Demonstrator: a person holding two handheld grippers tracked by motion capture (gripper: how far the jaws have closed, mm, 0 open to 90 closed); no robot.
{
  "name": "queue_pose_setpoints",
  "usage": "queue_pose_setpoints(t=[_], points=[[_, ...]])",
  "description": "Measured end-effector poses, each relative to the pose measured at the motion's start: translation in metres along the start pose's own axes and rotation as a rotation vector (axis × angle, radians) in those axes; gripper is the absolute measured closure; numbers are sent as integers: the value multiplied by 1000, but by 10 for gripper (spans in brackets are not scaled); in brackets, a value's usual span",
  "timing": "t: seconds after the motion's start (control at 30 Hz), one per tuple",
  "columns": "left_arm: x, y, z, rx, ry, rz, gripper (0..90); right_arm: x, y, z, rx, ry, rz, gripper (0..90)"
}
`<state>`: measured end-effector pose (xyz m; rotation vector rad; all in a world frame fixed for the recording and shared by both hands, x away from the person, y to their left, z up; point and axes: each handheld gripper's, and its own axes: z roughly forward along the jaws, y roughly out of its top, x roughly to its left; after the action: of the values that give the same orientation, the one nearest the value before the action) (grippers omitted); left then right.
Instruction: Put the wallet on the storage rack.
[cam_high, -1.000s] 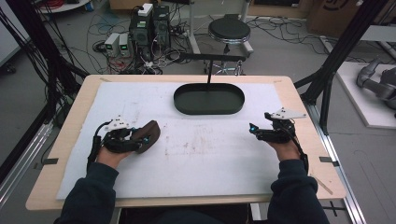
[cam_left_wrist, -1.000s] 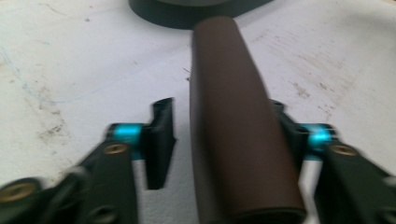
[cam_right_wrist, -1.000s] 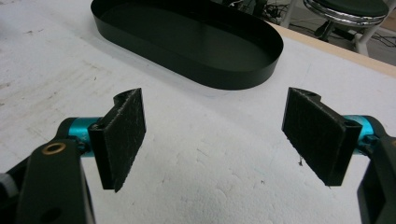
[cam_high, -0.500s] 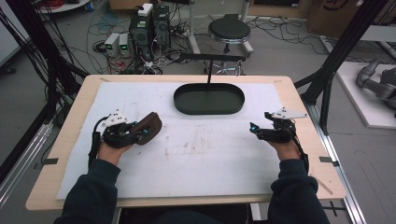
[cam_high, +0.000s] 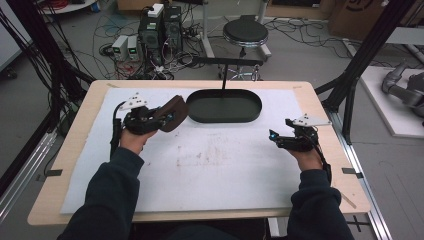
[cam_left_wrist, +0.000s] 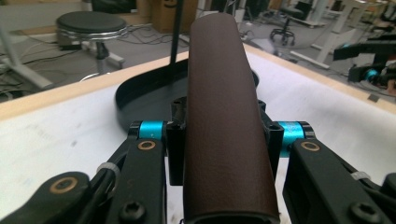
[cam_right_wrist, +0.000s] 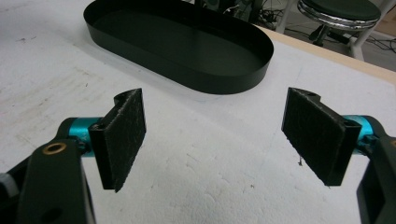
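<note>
A long dark brown case (cam_high: 174, 112) hangs above the white mat, just left of the black oval tray (cam_high: 225, 119). My left gripper (cam_high: 164, 118) is shut on it, and in the left gripper view both pads press the sides of the brown case (cam_left_wrist: 226, 116), which points at the tray (cam_left_wrist: 140, 95). My right gripper (cam_high: 275, 137) rests at the right side of the mat. Its jaws stand open in the right gripper view, with nothing between them (cam_right_wrist: 217, 135) but bare mat, and the tray (cam_right_wrist: 201, 79) lies ahead of them.
The white mat (cam_high: 210, 170) covers most of the wooden table (cam_high: 75, 150). A thin black post (cam_high: 223, 77) rises behind the tray. Beyond the far edge stand a stool (cam_high: 245, 31), computer boxes (cam_high: 157, 30) and loose cables.
My left gripper has lifted the brown case off the mat and carried it away from the person and to the right, toward the tray. The right gripper has not moved.
</note>
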<state>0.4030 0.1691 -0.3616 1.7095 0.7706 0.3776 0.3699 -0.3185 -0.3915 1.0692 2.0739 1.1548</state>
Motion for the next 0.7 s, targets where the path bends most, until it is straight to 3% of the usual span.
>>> queue_pose_setpoints(t=[0.17,0.4,0.7], points=[[1,15,33,33,-51,12,643,0,0,1,2,12,3,217],[-2,32,79,62,-85,44,642,-3,-1,0,-6,18,19,217],[-3,40,140,114,-98,64,637,-5,-1,3,-7,26,26,217]])
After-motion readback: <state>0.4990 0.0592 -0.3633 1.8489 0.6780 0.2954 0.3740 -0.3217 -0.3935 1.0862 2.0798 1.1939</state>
